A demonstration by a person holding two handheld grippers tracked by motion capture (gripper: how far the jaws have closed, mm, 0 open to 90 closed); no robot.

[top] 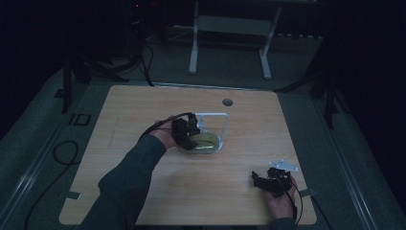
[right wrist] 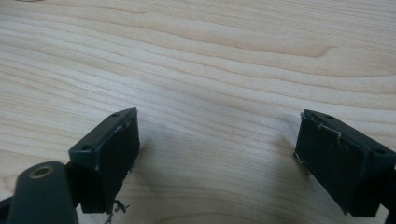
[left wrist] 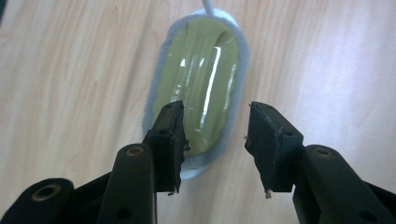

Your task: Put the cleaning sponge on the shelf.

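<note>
A glossy olive-green oval thing (top: 207,142) with a pale grey-white rim lies near the middle of the wooden table (top: 143,105). A thin white wire frame (top: 224,125) rises from its far side. My left gripper (top: 189,136) hovers at the oval's left end. In the left gripper view the oval thing (left wrist: 205,79) lies lengthwise ahead, and the left gripper (left wrist: 215,121) stands open, its jaws to either side of the oval's near end; I cannot tell whether they touch it. My right gripper (top: 258,179) rests low at the front right, and the right gripper (right wrist: 219,135) is open wide over bare wood.
A round grey hole (top: 227,102) sits near the table's far edge. Beyond the table stands a white desk frame (top: 193,52) on the dark floor. Black cables (top: 62,153) lie on the floor to the left. A person's dark sleeve (top: 129,177) crosses the front left.
</note>
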